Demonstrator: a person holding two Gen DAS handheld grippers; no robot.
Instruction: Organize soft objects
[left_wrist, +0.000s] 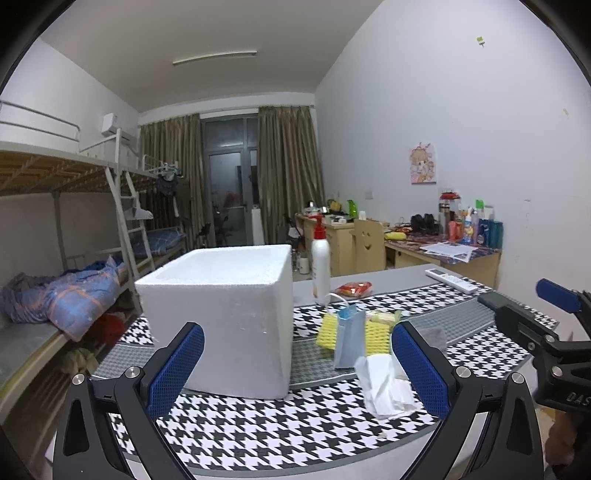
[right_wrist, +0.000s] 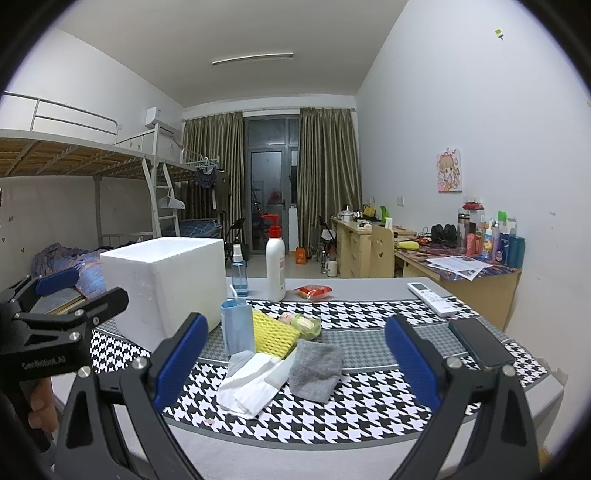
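Left gripper (left_wrist: 297, 363) held with blue-padded fingers spread wide, empty | white square foam box (left_wrist: 221, 314) on houndstooth table mat (left_wrist: 258, 424) | crumpled white tissue (left_wrist: 388, 387), pale blue paper bag (left_wrist: 349, 338), yellow foam netting (left_wrist: 376, 336) just beside box | right gripper (left_wrist: 524, 314) at frame edge.

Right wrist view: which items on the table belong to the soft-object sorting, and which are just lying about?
Job: white foam box, yellow foam net, grey cloth, white tissue, blue face-mask pack.
Bystanders: white pump bottle, blue spray bottle, white remote, black phone.

Foam box (right_wrist: 162, 284) and pump bottle (right_wrist: 275, 260) flank open mat (right_wrist: 369, 402).
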